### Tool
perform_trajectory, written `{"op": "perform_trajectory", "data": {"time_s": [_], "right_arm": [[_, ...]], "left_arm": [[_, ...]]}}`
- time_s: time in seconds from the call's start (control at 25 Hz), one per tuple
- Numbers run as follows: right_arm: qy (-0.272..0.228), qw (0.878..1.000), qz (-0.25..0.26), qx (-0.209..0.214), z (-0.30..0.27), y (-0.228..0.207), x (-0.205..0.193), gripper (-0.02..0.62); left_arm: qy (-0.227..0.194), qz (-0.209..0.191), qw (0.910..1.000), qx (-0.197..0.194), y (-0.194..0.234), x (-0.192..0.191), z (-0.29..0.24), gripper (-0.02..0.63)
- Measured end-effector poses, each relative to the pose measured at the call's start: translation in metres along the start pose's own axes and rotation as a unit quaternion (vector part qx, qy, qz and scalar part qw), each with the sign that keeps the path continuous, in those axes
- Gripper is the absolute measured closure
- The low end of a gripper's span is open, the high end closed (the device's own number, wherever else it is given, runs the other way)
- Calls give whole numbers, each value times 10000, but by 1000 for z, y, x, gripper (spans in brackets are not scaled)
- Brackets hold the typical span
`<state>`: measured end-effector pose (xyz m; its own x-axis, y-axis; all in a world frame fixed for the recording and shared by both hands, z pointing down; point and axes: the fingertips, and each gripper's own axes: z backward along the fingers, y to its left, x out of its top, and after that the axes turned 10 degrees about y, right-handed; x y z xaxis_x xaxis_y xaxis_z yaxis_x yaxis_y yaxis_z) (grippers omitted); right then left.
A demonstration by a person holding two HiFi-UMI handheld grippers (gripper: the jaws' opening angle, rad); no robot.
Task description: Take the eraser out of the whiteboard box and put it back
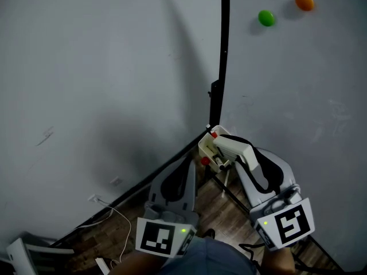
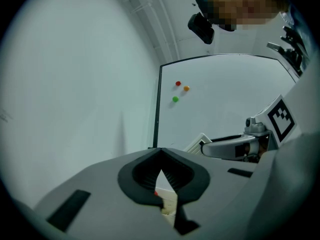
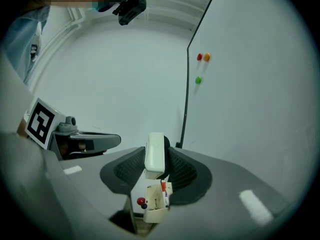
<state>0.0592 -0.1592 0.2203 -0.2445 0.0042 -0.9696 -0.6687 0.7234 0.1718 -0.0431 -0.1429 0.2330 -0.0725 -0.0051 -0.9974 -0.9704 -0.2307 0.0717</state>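
Right tongs (image 3: 158,153) are clamped on the white eraser (image 1: 235,148), which is gripped by its sides and stands upright between the pads in the right gripper view. The eraser is held out of the whiteboard box (image 3: 152,210), just above the box's open top, centre-right of the head view. Contact between eraser and box cannot be judged. A red-capped marker (image 3: 141,202) is seen inside the box.

Left tongs (image 2: 160,155) are closed at the tips, with nothing gripped. They are parked just left of the box in the head view, apart from it.

The box is mounted at the lower left corner of the whiteboard (image 1: 298,85). A green magnet (image 1: 266,18) and an orange magnet (image 1: 304,1) are stuck at the upper right of the head view. The wall (image 1: 103,67) fills the left half.
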Motion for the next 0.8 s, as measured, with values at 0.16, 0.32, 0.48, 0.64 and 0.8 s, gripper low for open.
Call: {"op": "perform_trajectory", "data": {"time_s": [0.16,0.32,0.48,0.64,0.8], "right_arm": [[5,10000,59,25,-8,-4,2,459],[99,9999,86,41,-18,-7,-1,459],[227,9996,107,91,-29,-9,-6,459],[469,9988,155,41,-40,-13,-18,459],[733,9972,172,41,-54,-13,-29,459]], "left_arm": [[32,46,10000,41,6,-2,-7,600],[63,108,9999,77,12,-6,-13,600],[3,163,9999,41,17,-7,-20,600],[152,236,9995,115,27,-16,-27,600],[215,317,9992,106,35,-20,-34,600]]}}
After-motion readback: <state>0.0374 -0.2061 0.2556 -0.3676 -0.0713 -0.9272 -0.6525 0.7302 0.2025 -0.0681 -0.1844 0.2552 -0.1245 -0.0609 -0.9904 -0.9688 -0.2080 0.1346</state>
